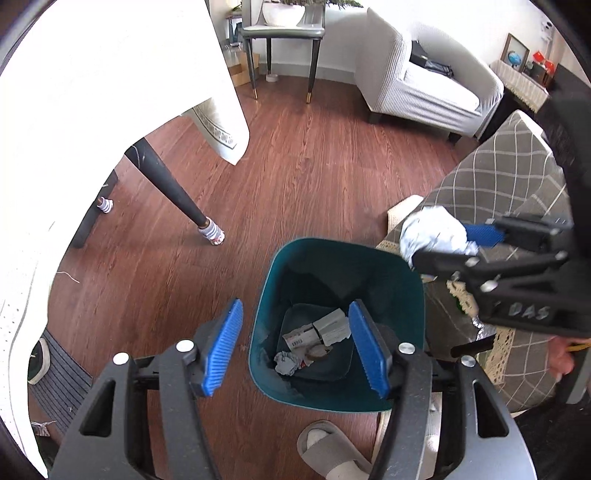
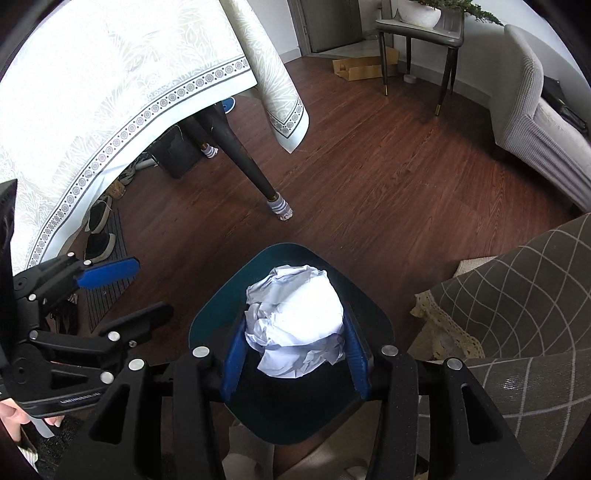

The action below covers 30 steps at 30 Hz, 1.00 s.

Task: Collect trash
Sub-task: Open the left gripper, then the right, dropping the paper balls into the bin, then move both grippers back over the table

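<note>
A teal trash bin stands on the wood floor; inside it lie a small box and crumpled scraps. My left gripper is open and empty, held above the bin's near left side. My right gripper is shut on a large crumpled ball of white paper and holds it over the bin's opening. In the left wrist view the right gripper with the paper ball hangs above the bin's right rim. In the right wrist view the left gripper sits at the left.
A table with a white patterned cloth and dark legs stands to the left. A sofa with a grey checked cover is at the right. A white armchair and a side table stand farther back. A slipper lies near the bin. Shoes lie under the table.
</note>
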Each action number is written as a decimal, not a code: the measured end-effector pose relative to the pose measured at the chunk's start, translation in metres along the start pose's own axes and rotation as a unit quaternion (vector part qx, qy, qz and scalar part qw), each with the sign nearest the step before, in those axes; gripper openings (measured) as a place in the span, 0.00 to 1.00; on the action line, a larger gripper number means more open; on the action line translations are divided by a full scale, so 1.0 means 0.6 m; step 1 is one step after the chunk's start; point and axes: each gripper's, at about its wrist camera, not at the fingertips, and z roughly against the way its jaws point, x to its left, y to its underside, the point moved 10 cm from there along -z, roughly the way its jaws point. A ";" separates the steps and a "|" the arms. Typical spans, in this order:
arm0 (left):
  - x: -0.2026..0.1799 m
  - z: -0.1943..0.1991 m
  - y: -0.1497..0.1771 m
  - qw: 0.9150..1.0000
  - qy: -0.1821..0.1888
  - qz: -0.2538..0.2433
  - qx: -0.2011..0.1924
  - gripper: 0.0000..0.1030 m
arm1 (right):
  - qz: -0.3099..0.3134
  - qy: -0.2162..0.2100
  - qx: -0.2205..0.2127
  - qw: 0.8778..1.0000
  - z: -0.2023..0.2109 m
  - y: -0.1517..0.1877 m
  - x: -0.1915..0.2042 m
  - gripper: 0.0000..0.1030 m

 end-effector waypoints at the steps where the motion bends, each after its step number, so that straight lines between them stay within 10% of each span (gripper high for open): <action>1: 0.000 0.006 -0.004 1.000 0.001 0.003 -0.006 0.59 | 0.000 0.000 0.004 1.000 -0.006 0.001 -0.002 0.47; 14: -0.029 0.080 -0.077 0.997 0.005 0.011 -0.075 0.36 | 0.019 0.002 0.057 0.998 -0.069 0.054 0.011 0.47; 30: -0.121 0.193 -0.152 0.986 0.047 0.012 -0.158 0.34 | 0.051 0.001 0.059 0.997 -0.084 0.083 0.021 0.62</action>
